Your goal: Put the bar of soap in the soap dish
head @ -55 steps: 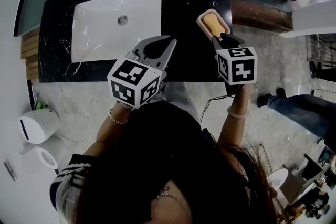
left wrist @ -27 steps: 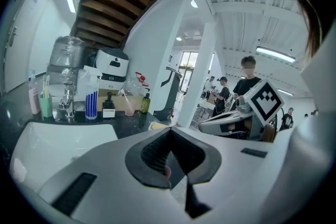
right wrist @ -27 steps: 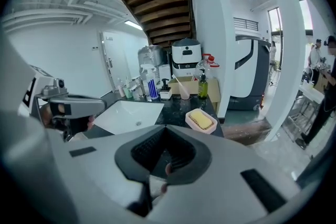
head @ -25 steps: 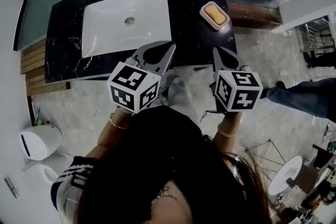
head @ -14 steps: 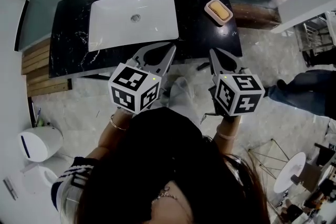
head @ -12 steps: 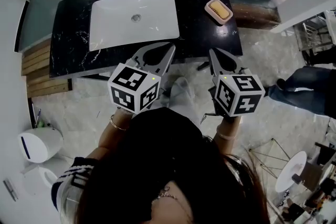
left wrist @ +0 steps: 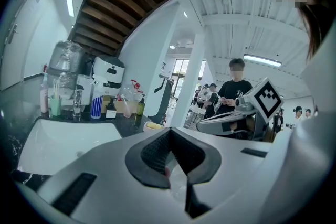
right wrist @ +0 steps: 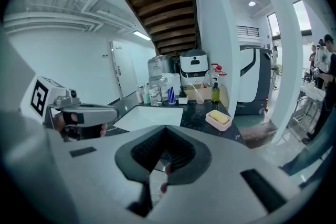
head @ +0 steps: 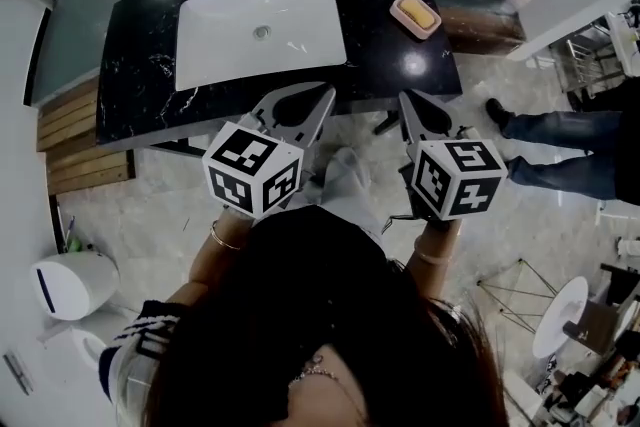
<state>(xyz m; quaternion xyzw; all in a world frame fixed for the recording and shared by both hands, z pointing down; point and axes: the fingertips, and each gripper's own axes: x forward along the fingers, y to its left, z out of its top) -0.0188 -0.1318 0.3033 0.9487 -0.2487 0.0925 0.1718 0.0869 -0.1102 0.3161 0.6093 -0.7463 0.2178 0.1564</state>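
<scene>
Jaws of left gripper [head: 328, 90] and right gripper [head: 404, 97] closed together, empty.

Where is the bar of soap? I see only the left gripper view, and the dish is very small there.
Observer: The bar of soap lies in the soap dish, on the counter right of the sink.
Operator: Does the right tool hold anything?
Observer: No. The right tool is shut, with nothing between its jaws.
Operator: Are the tools over the counter?
Observer: No. In the head view the left tool and the right one both hang over the floor, in front of the counter's edge.
</scene>
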